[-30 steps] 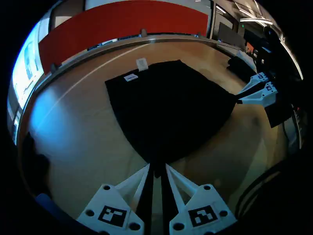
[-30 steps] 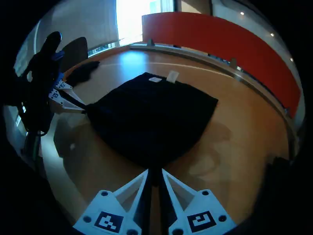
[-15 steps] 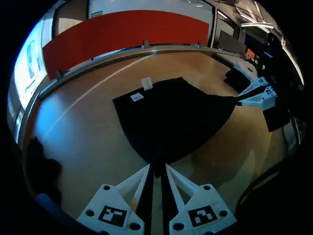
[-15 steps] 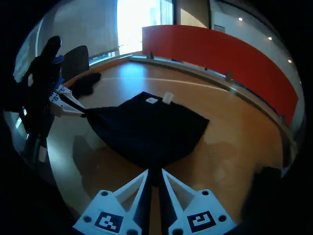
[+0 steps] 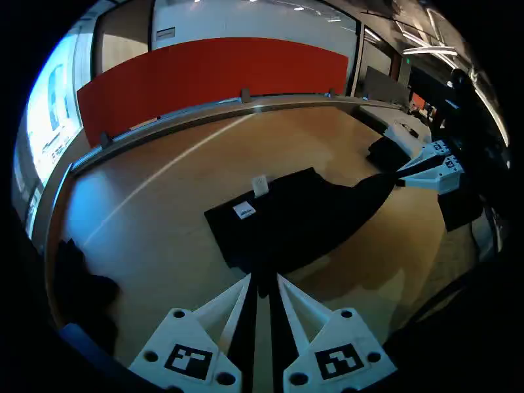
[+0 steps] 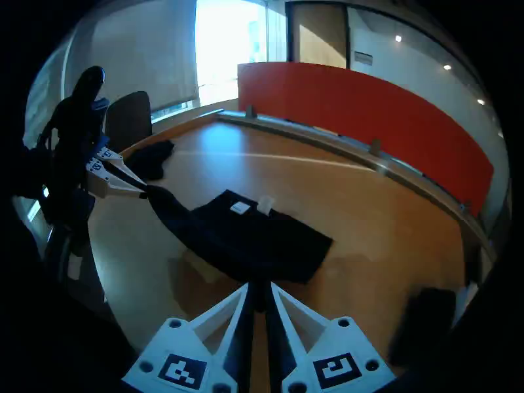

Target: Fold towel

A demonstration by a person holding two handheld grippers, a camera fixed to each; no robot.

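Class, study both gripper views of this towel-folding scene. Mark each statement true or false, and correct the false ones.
1. The left gripper and the right gripper each pinch a corner of the towel. True.
2. The towel is white. False: it is black, with two small white tags at its far edge.
3. The whole towel lies flat on the table. False: the gripped corners are raised off the wood, while the far part rests on it.
4. A red partition stands along the table's far edge. True.
5. A second dark cloth lies on the table, apart from the towel. True.
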